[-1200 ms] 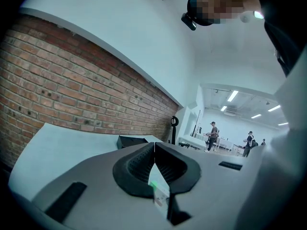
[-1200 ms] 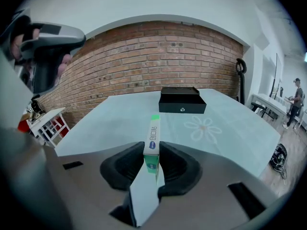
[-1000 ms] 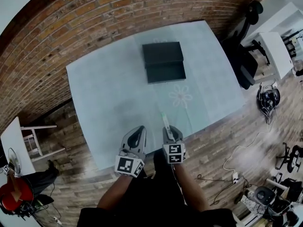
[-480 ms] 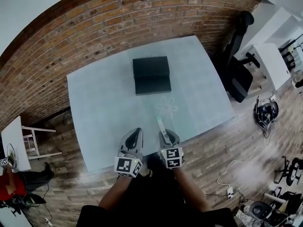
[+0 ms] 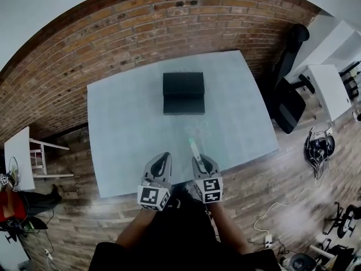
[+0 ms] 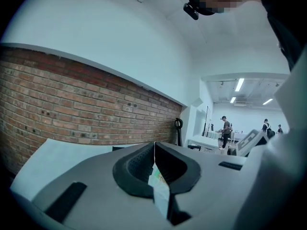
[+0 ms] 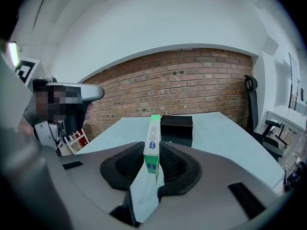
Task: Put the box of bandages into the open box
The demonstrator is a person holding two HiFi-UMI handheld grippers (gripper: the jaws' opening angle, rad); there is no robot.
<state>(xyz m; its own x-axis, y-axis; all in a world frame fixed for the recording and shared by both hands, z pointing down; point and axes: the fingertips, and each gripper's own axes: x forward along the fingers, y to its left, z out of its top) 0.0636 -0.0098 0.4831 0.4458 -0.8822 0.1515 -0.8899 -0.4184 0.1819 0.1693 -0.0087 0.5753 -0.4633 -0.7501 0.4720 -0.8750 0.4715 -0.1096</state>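
Closest in, the right gripper [image 7: 152, 151] is clamped on the box of bandages [image 7: 153, 131], which stands on its narrow edge between the pads and sticks out forward past the jaw tips. In the head view this carton juts from the gripper over the near edge of the table [image 5: 124, 129]. It looks like a slim pack of thin card, so I judge it light and stiff along its length, but easy to dent across its broad faces. The pads press on exactly those faces, towards the rear end. That should hold with gentle pressure, though the long free end could swing, or slide if the card is glossy. How far the carton runs back behind the pads is hidden. The left gripper [image 6: 154, 150] has its jaws pressed together and holds nothing; it hangs beside the other one, short of the table edge. A pale wedge with a fleck of colour low in its slot is hard to identify and may be part of the tool itself. Farther off, the black open box [image 5: 183, 93] sits mid-table, well apart from the carton. Its inside shows only as dark in both views, so I cannot tell whether it is empty. Beyond it stands the brick wall [image 7: 192, 80].
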